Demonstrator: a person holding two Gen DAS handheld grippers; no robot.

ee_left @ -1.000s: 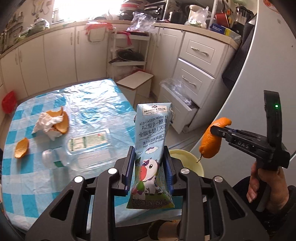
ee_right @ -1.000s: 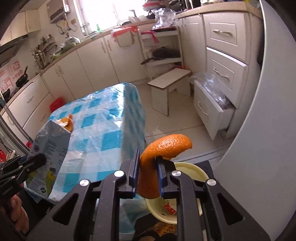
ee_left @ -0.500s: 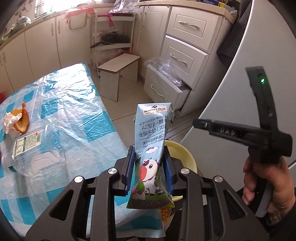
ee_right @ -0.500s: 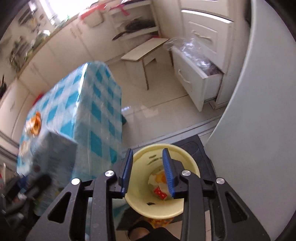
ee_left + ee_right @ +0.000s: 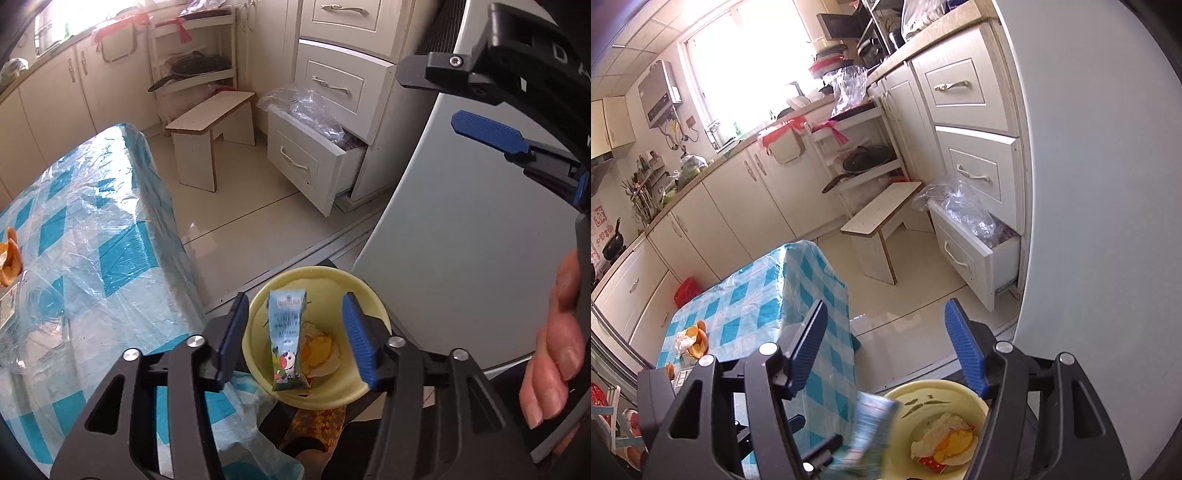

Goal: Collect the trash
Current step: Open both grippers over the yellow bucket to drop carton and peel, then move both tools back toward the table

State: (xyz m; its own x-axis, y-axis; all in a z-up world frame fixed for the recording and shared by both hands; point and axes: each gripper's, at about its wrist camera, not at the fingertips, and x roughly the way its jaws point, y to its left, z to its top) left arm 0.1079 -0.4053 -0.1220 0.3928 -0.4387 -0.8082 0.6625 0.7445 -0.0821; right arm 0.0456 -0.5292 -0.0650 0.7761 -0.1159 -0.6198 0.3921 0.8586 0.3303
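Trash in the left wrist view: the milk carton (image 5: 289,339) stands inside the yellow bin (image 5: 369,295) beside the table (image 5: 110,258), clear of the left gripper (image 5: 293,339), whose jaws have just been opening and stand apart with nothing pressed; a hand (image 5: 554,354) holds the right gripper (image 5: 476,96), also spread and empty. The right wrist view shows the right gripper (image 5: 886,350) apart above the bin (image 5: 975,402), the carton (image 5: 871,428) blurred at its rim, and what the other misses: crumpled tissue and peel (image 5: 690,341) left on the table, so collecting is partly done.

Both grippers have black angular frames with silver screws, and their fingers (image 5: 360,341) carry ribbed blue pads.
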